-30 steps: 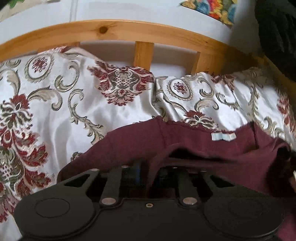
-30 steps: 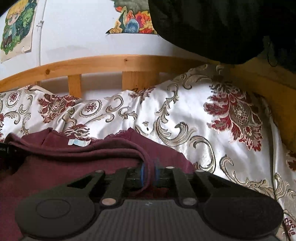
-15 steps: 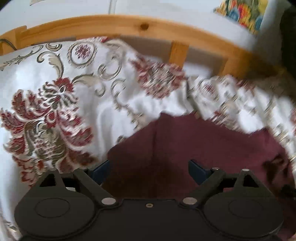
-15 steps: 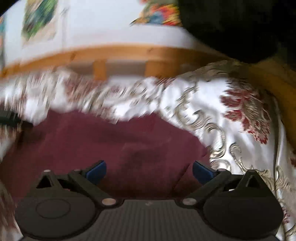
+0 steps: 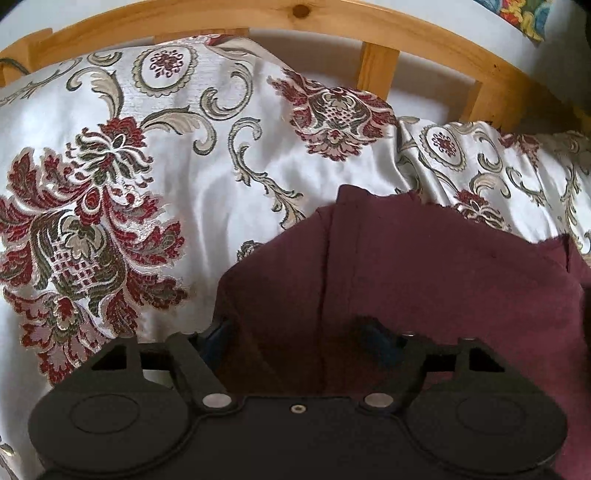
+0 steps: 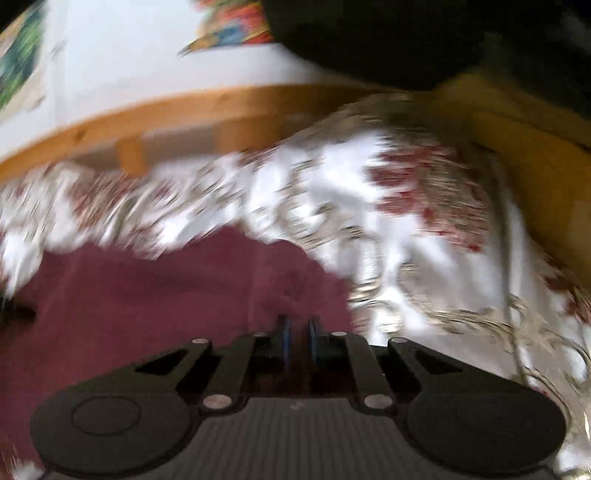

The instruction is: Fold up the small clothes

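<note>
A small maroon garment (image 5: 424,280) lies folded on the floral bedspread (image 5: 147,177). My left gripper (image 5: 299,338) sits over its near left part with the fingers spread apart and cloth lying between and over them; the right fingertip is half hidden under the fabric. In the blurred right wrist view the same maroon garment (image 6: 166,295) lies low and left. My right gripper (image 6: 298,328) has its blue pads close together at the garment's right edge, and maroon cloth shows in the narrow gap.
A wooden bed rail (image 5: 369,33) with upright slats runs along the back, with a white wall and colourful pictures (image 6: 229,29) behind. A dark bulky object (image 6: 424,37) hangs at the upper right over the wooden side rail (image 6: 535,177).
Both grippers held the garment, opened half a second ago, and the cloth dropped flat. Now the right gripper has closed again at the garment's right edge while moving; the left stays open.
</note>
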Tool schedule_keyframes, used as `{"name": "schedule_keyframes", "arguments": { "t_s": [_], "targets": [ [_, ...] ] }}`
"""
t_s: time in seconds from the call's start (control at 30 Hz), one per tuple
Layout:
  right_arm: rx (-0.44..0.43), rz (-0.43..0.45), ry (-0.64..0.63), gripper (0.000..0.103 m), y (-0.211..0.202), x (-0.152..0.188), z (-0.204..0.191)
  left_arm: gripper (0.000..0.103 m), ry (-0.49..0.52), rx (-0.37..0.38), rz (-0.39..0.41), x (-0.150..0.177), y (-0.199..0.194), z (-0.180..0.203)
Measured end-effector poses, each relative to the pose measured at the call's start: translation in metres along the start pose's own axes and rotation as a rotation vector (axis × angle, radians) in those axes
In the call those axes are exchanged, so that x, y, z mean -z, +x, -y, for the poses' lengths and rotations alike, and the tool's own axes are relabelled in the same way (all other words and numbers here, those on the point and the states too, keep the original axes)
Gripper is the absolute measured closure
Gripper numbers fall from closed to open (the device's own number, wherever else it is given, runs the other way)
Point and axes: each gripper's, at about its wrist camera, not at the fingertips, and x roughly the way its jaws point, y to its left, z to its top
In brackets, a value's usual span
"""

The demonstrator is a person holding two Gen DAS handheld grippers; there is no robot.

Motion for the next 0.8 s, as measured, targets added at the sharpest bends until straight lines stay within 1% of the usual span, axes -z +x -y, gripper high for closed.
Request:
{"name": "schedule_keyframes", "arguments": {
  "t_s": [0.07, 0.1, 0.17, 0.2, 0.23, 0.27, 0.3, 0.33, 0.37, 0.43, 0.5, 0.53, 0.57, 0.63, 0.7, 0.8],
  "targets": [
    [0.041, 0.004, 0.091, 0.090, 0.000, -0.002, 0.018, 0.040, -0.009, 0.006, -0.003, 0.000, 0.000, -0.002],
    [0.050, -0.003, 0.129, 0.089, 0.001, -0.002, 0.026, 0.042, -0.010, 0.011, -0.003, 0.000, -0.001, -0.002],
    [0.055, -0.021, 0.185, 0.087, 0.003, 0.002, 0.038, 0.050, -0.008, 0.023, -0.002, 0.001, -0.004, -0.002],
    [0.049, -0.029, 0.210, 0.083, 0.004, 0.004, 0.042, 0.052, -0.004, 0.030, -0.003, 0.002, -0.005, -0.002],
    [0.040, -0.036, 0.228, 0.075, 0.005, 0.005, 0.045, 0.055, 0.000, 0.038, -0.004, 0.002, -0.007, -0.001],
    [0.033, -0.041, 0.241, 0.070, 0.003, 0.008, 0.047, 0.057, 0.004, 0.045, -0.005, 0.003, -0.007, -0.001],
    [0.028, -0.041, 0.250, 0.063, 0.002, 0.010, 0.048, 0.060, 0.007, 0.057, -0.008, 0.004, -0.008, -0.001],
    [0.026, -0.040, 0.255, 0.058, 0.003, 0.011, 0.049, 0.065, 0.008, 0.073, -0.016, 0.005, -0.008, -0.001],
    [0.025, -0.039, 0.258, 0.055, 0.002, 0.011, 0.048, 0.065, 0.003, 0.092, -0.031, 0.006, -0.007, -0.001],
    [0.016, -0.037, 0.261, 0.042, -0.003, 0.013, 0.046, 0.065, -0.003, 0.105, -0.038, 0.008, -0.007, -0.001],
    [0.007, -0.036, 0.266, 0.038, -0.008, 0.015, 0.045, 0.069, 0.012, 0.102, -0.037, 0.009, -0.006, 0.001],
    [0.004, -0.036, 0.267, 0.037, -0.011, 0.016, 0.043, 0.080, 0.021, 0.103, -0.036, 0.009, -0.006, 0.001],
    [0.001, -0.038, 0.269, 0.036, -0.013, 0.017, 0.043, 0.088, 0.024, 0.101, -0.032, 0.010, -0.006, 0.001],
    [0.000, -0.039, 0.275, 0.032, -0.019, 0.020, 0.042, 0.095, 0.023, 0.098, -0.013, 0.010, -0.008, 0.002],
    [-0.001, -0.033, 0.285, 0.031, -0.027, 0.022, 0.042, 0.097, -0.017, 0.096, 0.019, 0.012, -0.012, -0.001],
    [0.011, -0.016, 0.293, 0.025, -0.039, 0.024, 0.043, 0.098, -0.099, 0.097, 0.077, 0.015, -0.028, -0.011]
  ]
}}
